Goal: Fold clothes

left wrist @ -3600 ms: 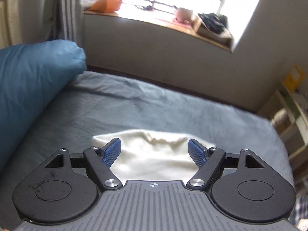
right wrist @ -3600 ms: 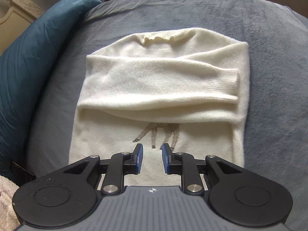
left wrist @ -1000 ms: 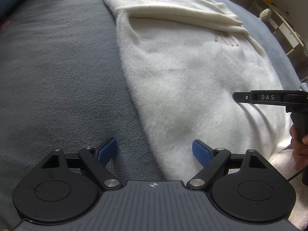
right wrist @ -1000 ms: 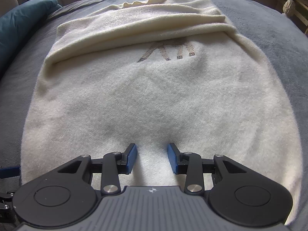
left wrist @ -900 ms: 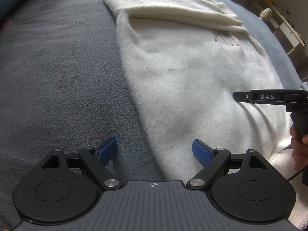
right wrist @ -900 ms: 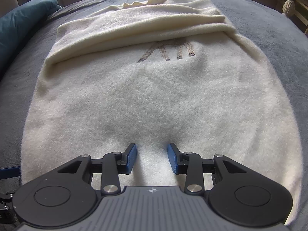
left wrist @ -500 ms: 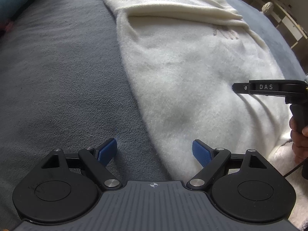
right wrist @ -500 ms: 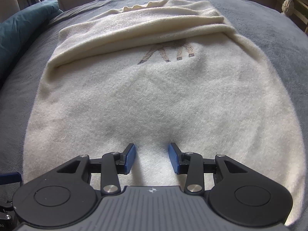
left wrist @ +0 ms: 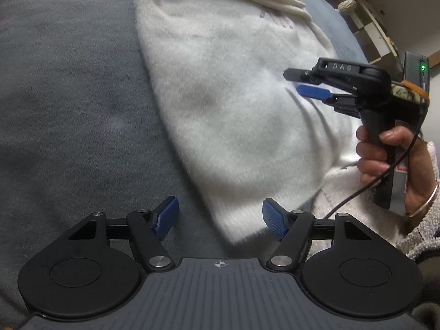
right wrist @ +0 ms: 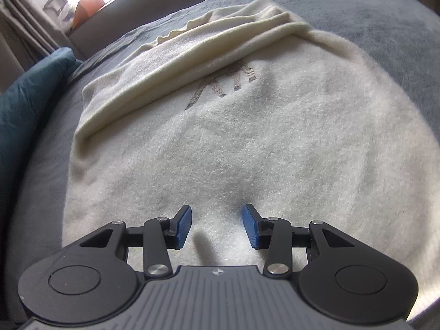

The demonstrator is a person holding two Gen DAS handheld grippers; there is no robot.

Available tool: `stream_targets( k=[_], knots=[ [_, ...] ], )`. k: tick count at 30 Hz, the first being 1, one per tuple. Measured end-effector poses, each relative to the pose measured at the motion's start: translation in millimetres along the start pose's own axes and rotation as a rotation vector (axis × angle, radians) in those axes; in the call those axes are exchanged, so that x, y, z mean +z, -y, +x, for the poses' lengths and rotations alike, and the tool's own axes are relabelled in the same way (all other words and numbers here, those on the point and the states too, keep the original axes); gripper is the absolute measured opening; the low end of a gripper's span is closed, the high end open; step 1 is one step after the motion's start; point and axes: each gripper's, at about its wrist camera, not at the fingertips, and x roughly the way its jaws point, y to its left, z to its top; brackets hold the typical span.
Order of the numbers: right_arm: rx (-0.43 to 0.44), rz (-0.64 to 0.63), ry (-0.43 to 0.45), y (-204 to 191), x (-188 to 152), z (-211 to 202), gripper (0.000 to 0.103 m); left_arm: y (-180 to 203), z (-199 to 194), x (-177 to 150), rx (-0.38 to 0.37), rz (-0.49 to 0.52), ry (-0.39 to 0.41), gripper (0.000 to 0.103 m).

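Left claw [left wrist: 220,217], w/ blue pads, has just been closing but grips nothing; fluffy cream sweater [left wrist: 233,96] corner sits between its jaws. Right claw [right wrist: 217,227] is part open over sweater, on grey bed [left wrist: 68,96].

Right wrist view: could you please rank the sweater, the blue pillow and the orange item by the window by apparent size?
1. sweater
2. pillow
3. orange item, far from the camera, so its true size is unsure.
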Motion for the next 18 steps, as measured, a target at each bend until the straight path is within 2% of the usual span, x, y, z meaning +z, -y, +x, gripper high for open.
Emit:
stream_targets(
  k=[5,7,16,18],
  knots=[
    [0.08,0.147,-0.009,21.4,2.2,-2.3,0.043,0.4,10.6,-11.3,-0.064,-0.011,-0.076,0.066],
    [0.096,0.175,-0.009,24.9,1.8,-2.1,0.043,0.2,14.2,-13.9,-0.066,-0.015,-0.084,0.065],
    [0.118,0.205,-0.013,28.9,2.5,1.5,0.043,-9.1,18.3,-7.1,-0.117,-0.087,-0.043,0.064],
    [0.118,0.204,-0.014,29.1,2.7,1.8,0.044,-8.0,20.0,-6.7,-0.124,-0.085,-0.041,0.06]
  ],
)
